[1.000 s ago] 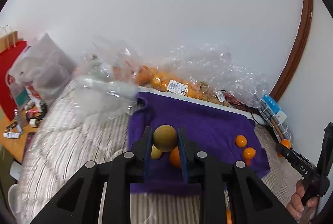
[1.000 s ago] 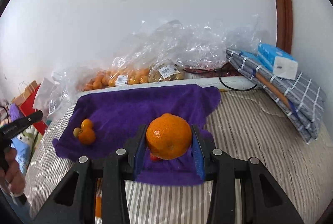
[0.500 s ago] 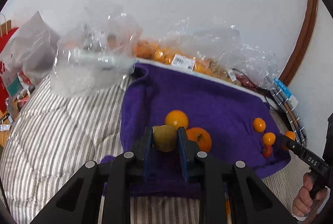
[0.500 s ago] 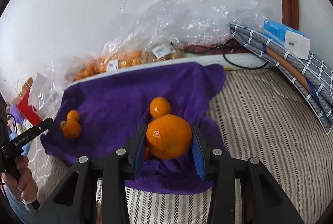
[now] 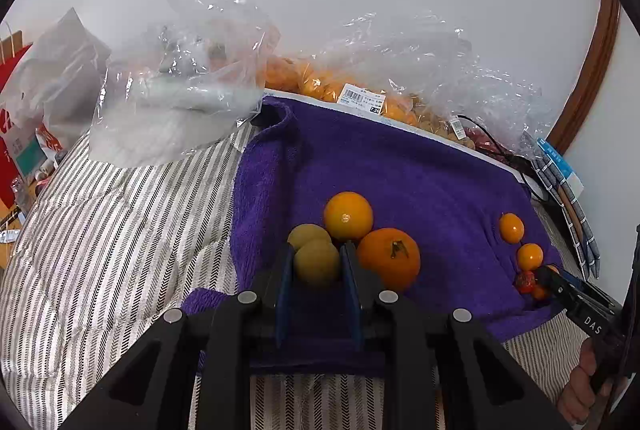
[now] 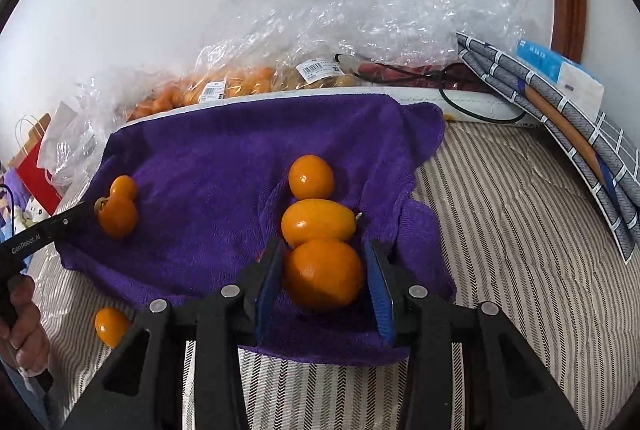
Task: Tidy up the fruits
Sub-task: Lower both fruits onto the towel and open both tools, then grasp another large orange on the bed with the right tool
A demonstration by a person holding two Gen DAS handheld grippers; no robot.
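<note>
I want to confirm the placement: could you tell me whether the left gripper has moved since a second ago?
Yes. The left gripper came down toward the purple towel.

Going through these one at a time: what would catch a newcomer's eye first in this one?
The purple towel spread over the striped bedding, with orange fruit scattered on it. Each tool grips a fruit low over the towel: the left tool a yellow-green fruit, the right tool a mandarin. Behind, against the wall, lie crumpled clear plastic bags of more fruit.
</note>
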